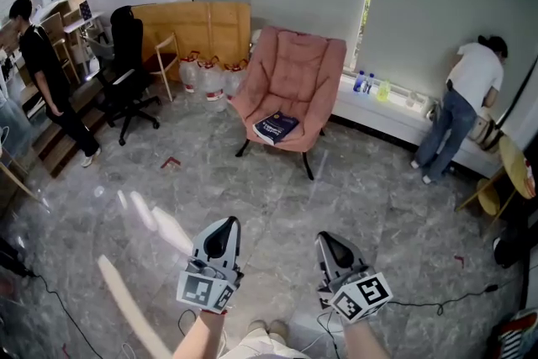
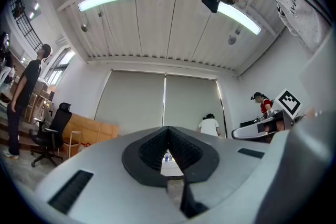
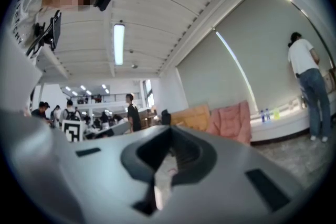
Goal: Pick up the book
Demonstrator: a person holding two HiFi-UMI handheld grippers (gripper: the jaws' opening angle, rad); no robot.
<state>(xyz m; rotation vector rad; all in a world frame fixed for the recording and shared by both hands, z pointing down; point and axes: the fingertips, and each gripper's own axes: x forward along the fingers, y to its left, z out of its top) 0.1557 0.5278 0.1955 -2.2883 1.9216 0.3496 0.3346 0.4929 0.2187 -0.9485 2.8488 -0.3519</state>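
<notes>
1. The armchair (image 1: 294, 67) stands on the floor (image 1: 277, 197) in the upper middle of the head view, its back toward the wall.
2. The book (image 1: 276, 127) lies on the armchair's seat, near the front edge.
3. An office chair (image 1: 128, 63) stands to the left. Bags (image 1: 210, 76) sit between the two, before a board (image 1: 197, 25) that leans on the wall.
4. A ledge (image 1: 382, 115) runs to the right of the armchair, with bottles (image 1: 364, 81) on it. A person (image 1: 462, 105) stands at its right end.
5. The left gripper (image 1: 224, 229) and right gripper (image 1: 328, 244) are side by side at the lower middle, well apart from the armchair.
</notes>
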